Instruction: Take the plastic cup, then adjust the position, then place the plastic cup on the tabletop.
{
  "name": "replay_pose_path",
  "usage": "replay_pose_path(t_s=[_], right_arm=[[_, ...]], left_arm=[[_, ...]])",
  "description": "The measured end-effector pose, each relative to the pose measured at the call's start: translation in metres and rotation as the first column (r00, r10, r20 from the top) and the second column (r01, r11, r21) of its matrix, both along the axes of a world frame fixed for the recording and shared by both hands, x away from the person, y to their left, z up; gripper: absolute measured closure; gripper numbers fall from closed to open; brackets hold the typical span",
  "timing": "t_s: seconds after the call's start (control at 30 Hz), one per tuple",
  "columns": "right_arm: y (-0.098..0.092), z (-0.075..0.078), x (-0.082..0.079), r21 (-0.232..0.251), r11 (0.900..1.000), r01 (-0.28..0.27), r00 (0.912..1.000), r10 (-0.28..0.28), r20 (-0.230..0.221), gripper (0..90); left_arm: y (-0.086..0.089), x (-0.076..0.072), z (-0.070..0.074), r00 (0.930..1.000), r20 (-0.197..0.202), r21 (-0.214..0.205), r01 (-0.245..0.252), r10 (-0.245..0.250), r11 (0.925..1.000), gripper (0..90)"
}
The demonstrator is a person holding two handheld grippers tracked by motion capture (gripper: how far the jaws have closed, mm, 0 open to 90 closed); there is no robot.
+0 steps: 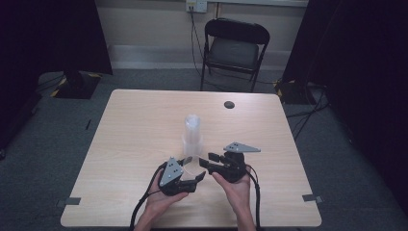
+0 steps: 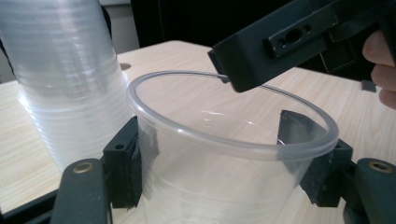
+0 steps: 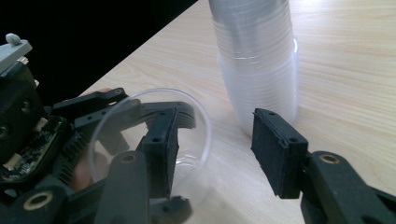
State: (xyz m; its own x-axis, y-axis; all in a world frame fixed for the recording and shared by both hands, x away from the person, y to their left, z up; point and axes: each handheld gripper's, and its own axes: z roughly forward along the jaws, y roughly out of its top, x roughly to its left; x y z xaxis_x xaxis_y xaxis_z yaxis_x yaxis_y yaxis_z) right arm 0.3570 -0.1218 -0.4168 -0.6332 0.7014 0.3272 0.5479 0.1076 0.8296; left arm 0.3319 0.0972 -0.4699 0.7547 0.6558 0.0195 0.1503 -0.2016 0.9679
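My left gripper (image 1: 195, 168) is shut on a single clear plastic cup (image 2: 224, 182); its pads press the cup's wall from both sides just below the rim. A tall stack of clear cups (image 1: 192, 132) stands upright on the table just beyond both grippers, and looms close in the left gripper view (image 2: 65, 84). My right gripper (image 3: 215, 144) is open, facing the held cup (image 3: 194, 123). One of its fingers (image 2: 275, 46) reaches over the cup's rim and looks to touch it. The other one sits nearer the stack (image 3: 261, 70). Both hands rest near the table's front edge.
The pale wooden table (image 1: 144, 125) has a small dark round spot (image 1: 229, 104) near its far edge. A black folding chair (image 1: 233, 48) stands behind the table. Dark curtains hang at both sides.
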Motion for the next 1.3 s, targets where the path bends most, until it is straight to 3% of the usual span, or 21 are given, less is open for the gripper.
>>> replay_pose_path(t_s=[0.37, 0.47, 0.67, 0.93, 1.1, 1.3], right_arm=[[-0.016, -0.003, -0.004, 0.022, 0.9982, 0.055, 0.9978, -0.056, 0.036, 42.2], [-0.018, -0.005, -0.004, 0.001, 0.9980, 0.064, 0.9975, -0.064, 0.031, 41.2], [-0.020, -0.013, -0.006, -0.019, 0.9971, 0.074, 0.9968, -0.073, 0.030, 39.1], [-0.027, -0.017, -0.008, -0.027, 0.9953, 0.094, 0.9952, -0.093, 0.033, 38.2], [-0.029, -0.019, -0.008, -0.023, 0.9939, 0.108, 0.9940, -0.107, 0.020, 37.6], [-0.031, -0.023, -0.007, -0.014, 0.9937, 0.111, 0.9937, -0.111, 0.015, 37.6]], left_arm=[[0.017, 0.006, 0.003, 0.9979, -0.022, -0.040, -0.062, 0.062, 0.9972, 29.8], [0.021, 0.009, 0.003, 0.9948, -0.065, -0.058, -0.083, 0.079, 0.9949, 29.8], [0.031, 0.013, 0.005, 0.9908, -0.076, -0.083, -0.118, 0.111, 0.9895, 29.8], [0.047, 0.023, 0.009, 0.9774, -0.102, -0.120, -0.197, 0.186, 0.9731, 30.5], [0.057, 0.029, 0.009, 0.9661, -0.132, -0.118, -0.237, 0.222, 0.9642, 30.8], [0.062, 0.038, 0.013, 0.9594, -0.125, -0.115, -0.267, 0.253, 0.9566, 30.8]])
